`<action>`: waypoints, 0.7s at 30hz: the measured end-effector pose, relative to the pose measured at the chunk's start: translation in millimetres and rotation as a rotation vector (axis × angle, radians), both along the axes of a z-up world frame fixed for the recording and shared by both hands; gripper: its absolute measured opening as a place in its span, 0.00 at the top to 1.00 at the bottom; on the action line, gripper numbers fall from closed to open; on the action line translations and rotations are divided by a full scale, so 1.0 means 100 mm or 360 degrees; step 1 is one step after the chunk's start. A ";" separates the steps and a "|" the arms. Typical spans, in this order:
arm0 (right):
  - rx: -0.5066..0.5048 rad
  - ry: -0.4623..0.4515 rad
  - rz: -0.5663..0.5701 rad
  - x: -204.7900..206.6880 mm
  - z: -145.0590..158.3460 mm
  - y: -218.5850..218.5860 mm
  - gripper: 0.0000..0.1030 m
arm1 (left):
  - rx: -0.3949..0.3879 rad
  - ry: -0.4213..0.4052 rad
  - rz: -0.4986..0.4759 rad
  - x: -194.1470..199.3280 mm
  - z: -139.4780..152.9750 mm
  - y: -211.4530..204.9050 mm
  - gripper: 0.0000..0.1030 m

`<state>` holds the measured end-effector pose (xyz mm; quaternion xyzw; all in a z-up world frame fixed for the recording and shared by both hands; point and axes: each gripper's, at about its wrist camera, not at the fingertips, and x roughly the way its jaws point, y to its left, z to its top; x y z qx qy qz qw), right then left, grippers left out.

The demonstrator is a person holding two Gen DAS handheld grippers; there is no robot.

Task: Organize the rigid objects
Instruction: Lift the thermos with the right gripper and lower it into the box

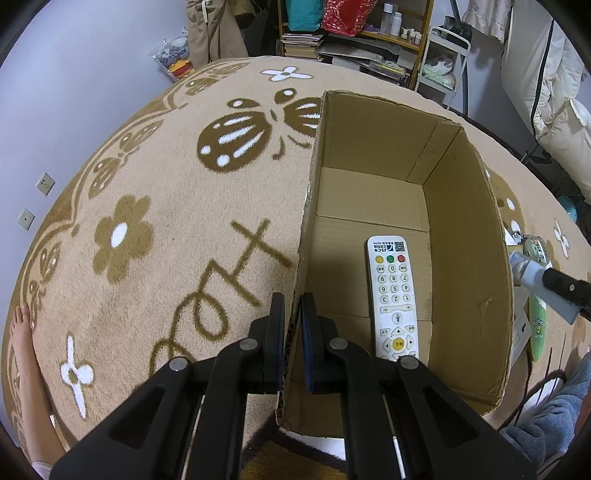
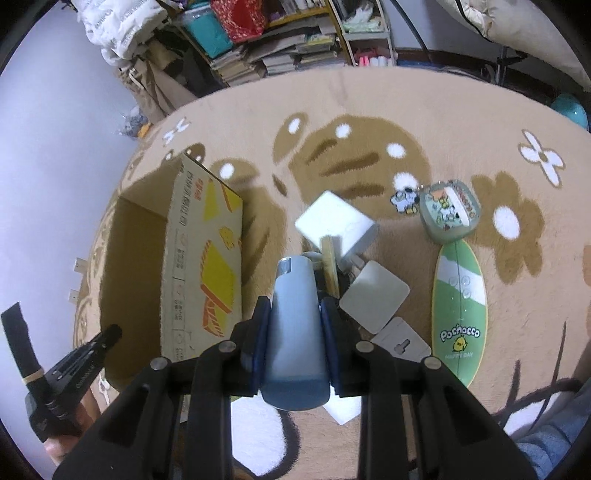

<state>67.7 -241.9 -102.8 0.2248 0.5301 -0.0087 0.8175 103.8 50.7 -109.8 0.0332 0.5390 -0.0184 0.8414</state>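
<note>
An open cardboard box (image 1: pixel 461 236) stands on the beige rug, also seen in the right wrist view (image 2: pixel 203 258). A white remote control (image 1: pixel 393 295) lies on its floor. My left gripper (image 1: pixel 293 306) is shut on the box's left wall. My right gripper (image 2: pixel 293 314) is shut on a pale blue bottle (image 2: pixel 293 325) and holds it above the rug, right of the box. In the left wrist view the bottle's tip (image 1: pixel 524 267) shows beyond the box's right wall. Below it lie a white block (image 2: pixel 336 221), white cards (image 2: pixel 375 295) and a wooden stick (image 2: pixel 328 262).
A green Pochacco case (image 2: pixel 460 310), a small green pouch (image 2: pixel 448 212) and a cartoon keychain (image 2: pixel 404 197) lie on the rug to the right. Bookshelves (image 1: pixel 354 33) and a wire cart (image 1: pixel 443 62) stand at the rug's far edge. A bare foot (image 1: pixel 22 332) rests at left.
</note>
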 end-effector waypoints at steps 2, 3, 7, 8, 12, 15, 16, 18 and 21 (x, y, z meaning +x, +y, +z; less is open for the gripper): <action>-0.0010 -0.0023 0.0000 0.01 0.03 0.02 0.72 | 0.0003 -0.0001 -0.0001 0.00 0.00 0.00 0.93; -0.0010 -0.0033 0.0002 0.02 0.05 0.03 0.72 | 0.0002 -0.0001 -0.0001 0.00 0.00 0.00 0.93; -0.0030 -0.0091 -0.0014 0.04 0.15 0.05 0.72 | -0.0001 0.0000 0.0001 0.00 0.00 0.00 0.93; -0.0025 -0.0114 -0.0016 0.04 0.18 0.05 0.72 | 0.0000 0.0000 0.0000 0.00 0.00 -0.01 0.93; -0.0025 -0.0173 0.0003 0.07 0.28 0.10 0.72 | -0.0002 0.0000 0.0000 0.00 0.00 0.00 0.93; -0.0017 -0.0209 0.0007 0.08 0.33 0.14 0.72 | 0.0000 0.0000 0.0001 0.00 0.00 0.00 0.93; -0.0014 -0.0229 0.0008 0.09 0.36 0.15 0.72 | -0.0001 0.0000 0.0001 0.00 0.00 0.00 0.93; -0.0025 -0.0278 0.0021 0.10 0.44 0.20 0.72 | 0.0000 0.0000 0.0001 0.00 0.00 0.00 0.93; -0.0070 -0.0366 0.0056 0.11 0.59 0.34 0.72 | -0.0005 0.0002 0.0007 0.00 0.00 0.00 0.93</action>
